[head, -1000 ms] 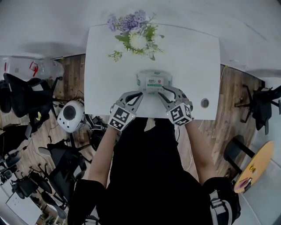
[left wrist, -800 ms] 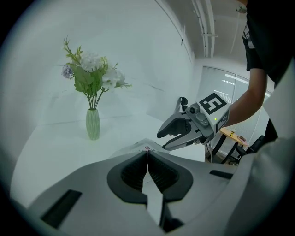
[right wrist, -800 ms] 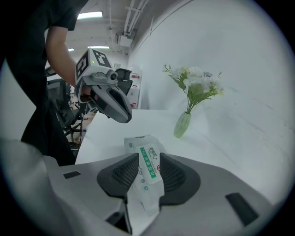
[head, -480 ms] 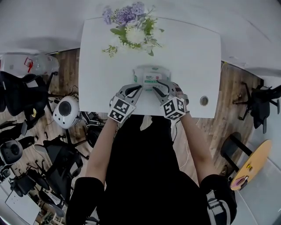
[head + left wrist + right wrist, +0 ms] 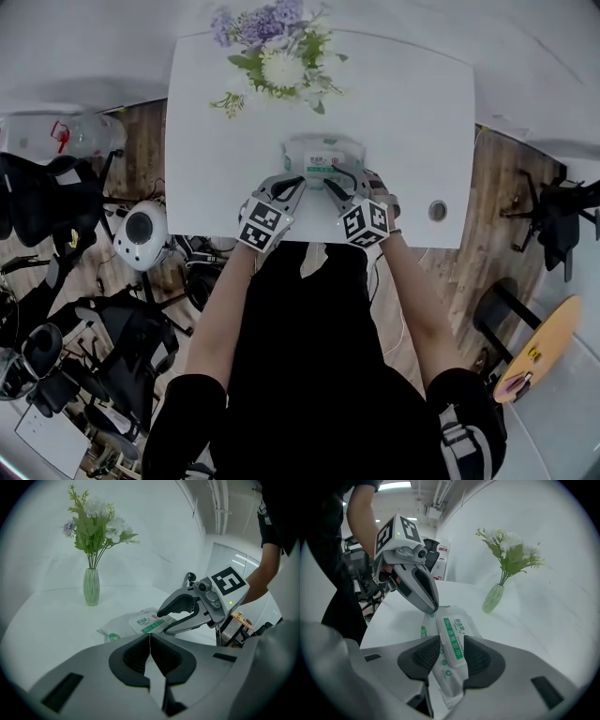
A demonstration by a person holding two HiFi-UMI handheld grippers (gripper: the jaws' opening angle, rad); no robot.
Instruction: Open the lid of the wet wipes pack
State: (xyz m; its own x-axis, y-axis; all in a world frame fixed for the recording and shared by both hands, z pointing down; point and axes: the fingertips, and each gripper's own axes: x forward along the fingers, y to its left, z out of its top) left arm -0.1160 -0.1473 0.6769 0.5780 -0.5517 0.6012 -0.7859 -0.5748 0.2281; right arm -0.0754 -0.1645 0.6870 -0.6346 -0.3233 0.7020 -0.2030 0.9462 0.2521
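The right gripper [image 5: 451, 651] holds its 2 jaws apart, 1 pad on either side of the lid [image 5: 454, 644] of the wet wipes pack [image 5: 449, 688]. The lid, a white flap with a green printed label, lies flat and shut between the pads; whether they press on it cannot be told. The left gripper [image 5: 149, 641] has its jaws closed together with nothing between them. In the right gripper view it reaches in from the upper left of the frame, and its tip meets the far end of the pack.

In the head view the pack sits at the centre of the frame on a white table [image 5: 412, 122], near the edge closest to the person, with both grippers just below it. A pale green vase [image 5: 91, 587] of white and purple flowers [image 5: 272, 52] stands at the top of the frame, well apart from the pack. A round hole [image 5: 438, 211] sits in the tabletop at the right. Black office chairs [image 5: 56, 202] stand on the wooden floor at the left.
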